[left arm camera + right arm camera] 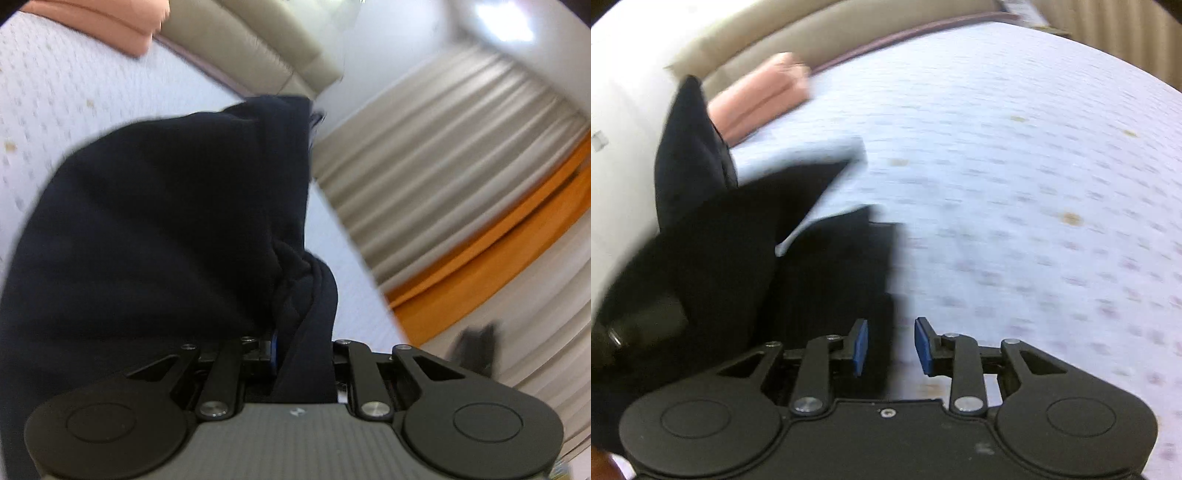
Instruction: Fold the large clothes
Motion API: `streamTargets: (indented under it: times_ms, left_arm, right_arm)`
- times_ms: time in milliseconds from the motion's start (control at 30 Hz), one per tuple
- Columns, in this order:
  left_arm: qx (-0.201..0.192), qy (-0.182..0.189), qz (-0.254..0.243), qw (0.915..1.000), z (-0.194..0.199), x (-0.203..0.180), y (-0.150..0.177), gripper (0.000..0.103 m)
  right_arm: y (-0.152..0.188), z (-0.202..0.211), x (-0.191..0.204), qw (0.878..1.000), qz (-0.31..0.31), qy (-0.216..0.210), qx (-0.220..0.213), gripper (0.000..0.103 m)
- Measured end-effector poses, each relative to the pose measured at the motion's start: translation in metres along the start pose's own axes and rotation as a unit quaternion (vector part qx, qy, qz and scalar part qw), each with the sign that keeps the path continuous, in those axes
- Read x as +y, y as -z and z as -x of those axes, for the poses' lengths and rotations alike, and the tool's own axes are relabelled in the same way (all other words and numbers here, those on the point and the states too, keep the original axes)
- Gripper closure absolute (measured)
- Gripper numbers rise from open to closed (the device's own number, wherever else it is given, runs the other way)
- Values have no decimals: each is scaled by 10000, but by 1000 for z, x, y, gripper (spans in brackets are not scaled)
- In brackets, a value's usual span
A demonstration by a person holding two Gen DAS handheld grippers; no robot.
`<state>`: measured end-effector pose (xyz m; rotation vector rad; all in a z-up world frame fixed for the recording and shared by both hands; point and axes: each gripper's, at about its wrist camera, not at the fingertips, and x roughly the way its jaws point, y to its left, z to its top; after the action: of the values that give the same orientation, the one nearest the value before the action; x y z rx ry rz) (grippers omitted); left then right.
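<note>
Left gripper: pinched a fold of the dark garment, lifted over the mattress. Right gripper: spread, empty, garment just left of it. Beyond: pink folded cloth, beige headboard, curtains.
</note>
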<state>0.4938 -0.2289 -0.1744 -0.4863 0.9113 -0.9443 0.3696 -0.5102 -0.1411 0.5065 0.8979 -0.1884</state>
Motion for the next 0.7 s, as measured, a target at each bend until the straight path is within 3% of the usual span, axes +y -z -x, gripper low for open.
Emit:
streamTargets:
  times_ms: [67,133,233,300,400,467,633,700]
  left_arm:
    - [226,-331,-233,9989,-32,-3,15,83]
    - [501,-906,-593,9929,-66,-6,31,80]
    - [567,-1241,-1303,9820,-78,-29,41,64]
    - [597,-1232,-1399,9807,-71,-43,39,54]
    - [493,-1079,-1253,9850,-40,-53,27,54]
    - [192,-973,-1103,9889,-9,-56,21,54]
    - [-452,-1465,-884,9842,43,-43,-1,56]
    - [-403,-1695,-825,9812,37,-32,-2,60]
  right_arm:
    - [5,-3,-22,9996,-145,234,84,63]
    - [8,-8,-35,9988,-286,371,165,63]
    - [2,-10,-41,9985,-380,347,188,50]
    - [-9,-8,-34,9993,-274,240,108,47]
    - [-29,7,-19,9998,-9,-66,-194,47]
    - [-45,15,4,9980,262,-341,-462,47]
    - [-74,5,77,9864,1347,-722,-599,49]
    - [-79,-13,103,9803,1765,-704,-533,50]
